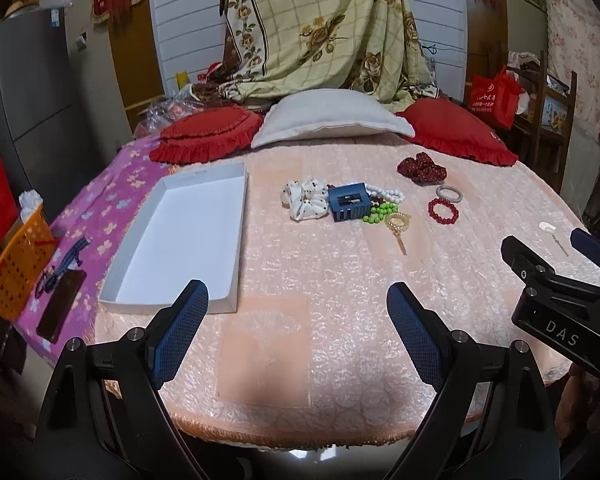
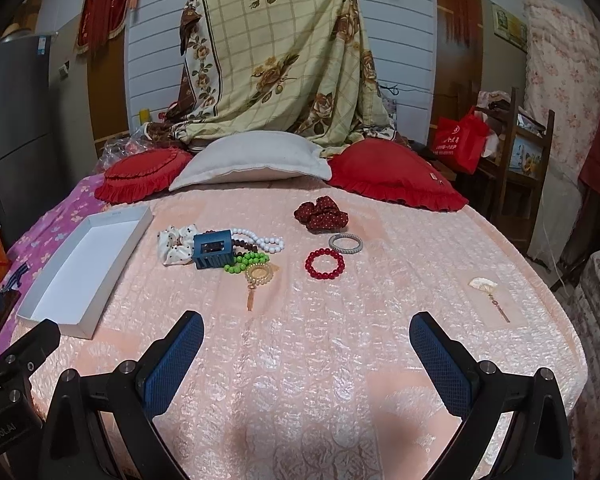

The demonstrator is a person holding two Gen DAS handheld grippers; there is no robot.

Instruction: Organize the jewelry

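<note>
Above bedspread (image 2: 300, 360): left gripper (image 1: 298, 332), right gripper (image 2: 306, 360) tilted down, jaws spread, empty. One box (image 1: 188, 236), two scrunchies (image 2: 320, 212).

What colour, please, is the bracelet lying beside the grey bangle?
Red, seen best in the right wrist view.
</note>
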